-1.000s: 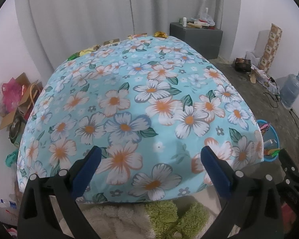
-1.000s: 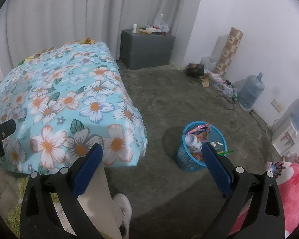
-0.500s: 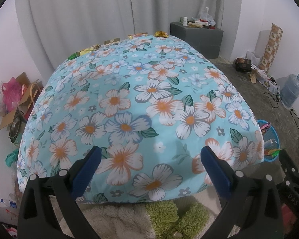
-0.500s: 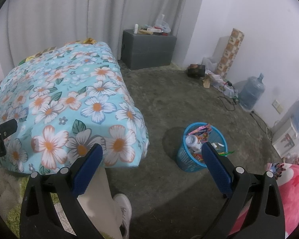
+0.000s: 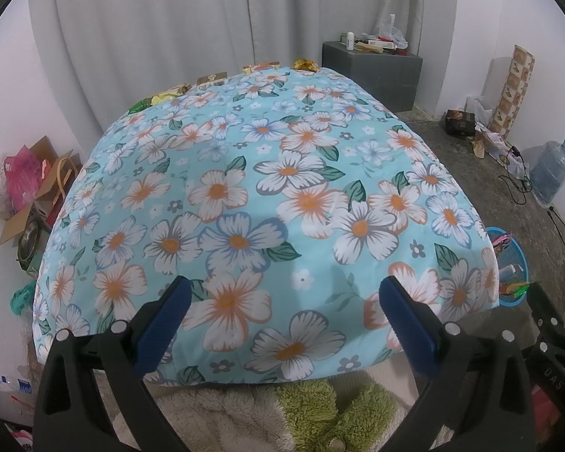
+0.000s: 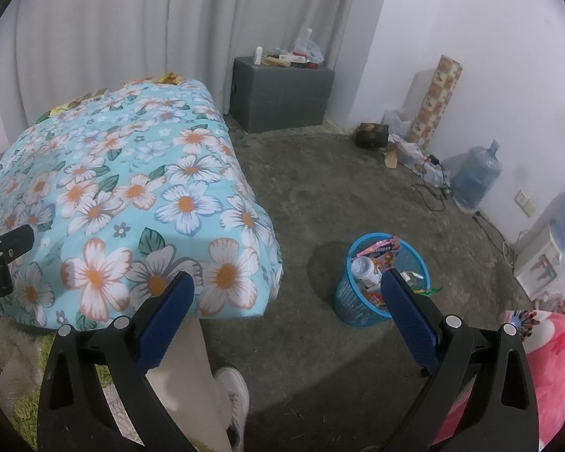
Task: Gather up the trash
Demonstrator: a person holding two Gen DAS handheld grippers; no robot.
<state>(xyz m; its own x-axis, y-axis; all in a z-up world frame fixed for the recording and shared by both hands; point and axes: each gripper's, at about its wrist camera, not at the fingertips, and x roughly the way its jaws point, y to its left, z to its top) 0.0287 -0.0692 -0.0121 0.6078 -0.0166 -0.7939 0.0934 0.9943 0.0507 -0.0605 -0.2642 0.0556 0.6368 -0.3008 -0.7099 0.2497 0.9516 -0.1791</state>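
The left gripper (image 5: pixel 282 309) hangs wide apart and empty over the near end of a flowered table (image 5: pixel 267 196); only this view shows the wrappers (image 5: pixel 214 80) clearly, lined along the table's far edge. The right gripper (image 6: pixel 286 309), also spread wide and empty, looks past the table's right corner to a blue trash basket (image 6: pixel 361 301) full of wrappers on the floor, with a person's shoe (image 6: pixel 234 391) nearer the camera.

One bed (image 5: pixel 282 196) with a flowered cover, and about five wrappers (image 5: pixel 169 95) along its far edge. One blue basket (image 6: pixel 361 305) of trash on the floor. One grey box (image 6: pixel 282 94). Two water jugs (image 6: pixel 476 180). One patterned roll (image 6: pixel 435 101). Two hand-held grippers (image 5: pixel 282 320), each with two blue fingers (image 6: pixel 165 316).
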